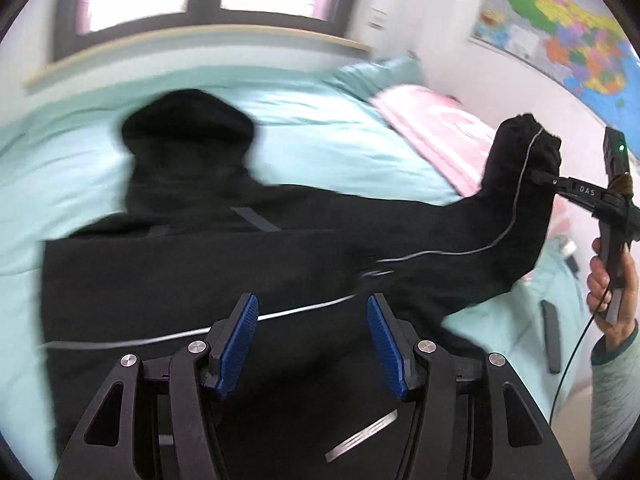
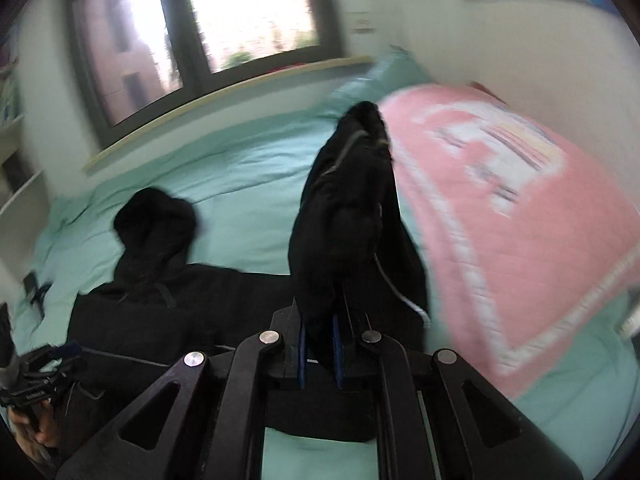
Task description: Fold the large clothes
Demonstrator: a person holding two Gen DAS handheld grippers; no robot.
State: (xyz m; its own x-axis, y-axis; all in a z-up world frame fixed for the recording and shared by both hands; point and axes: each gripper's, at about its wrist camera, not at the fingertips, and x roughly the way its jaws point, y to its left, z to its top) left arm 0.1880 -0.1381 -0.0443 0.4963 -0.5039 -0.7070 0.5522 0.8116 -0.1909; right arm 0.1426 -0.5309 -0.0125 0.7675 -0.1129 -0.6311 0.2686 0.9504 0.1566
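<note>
A black hooded jacket [image 1: 200, 256] with thin grey piping lies spread on the teal bed [image 1: 320, 120], hood [image 1: 188, 128] toward the window. My left gripper [image 1: 312, 312] is open and empty just above the jacket's body. My right gripper [image 2: 318, 344] is shut on the jacket's sleeve [image 2: 348, 208] and holds it lifted above the bed; in the left wrist view it grips the raised sleeve [image 1: 516, 200] at the right [image 1: 540, 178]. The jacket's body [image 2: 160, 312] lies to the left in the right wrist view.
A pink quilt [image 2: 500, 208] and a teal pillow [image 1: 380, 72] lie at the bed's right side near the wall. A window [image 2: 200, 20] with a sill runs behind the bed. A map [image 1: 568, 28] hangs on the right wall. A dark remote-like object [image 1: 552, 336] lies on the bed.
</note>
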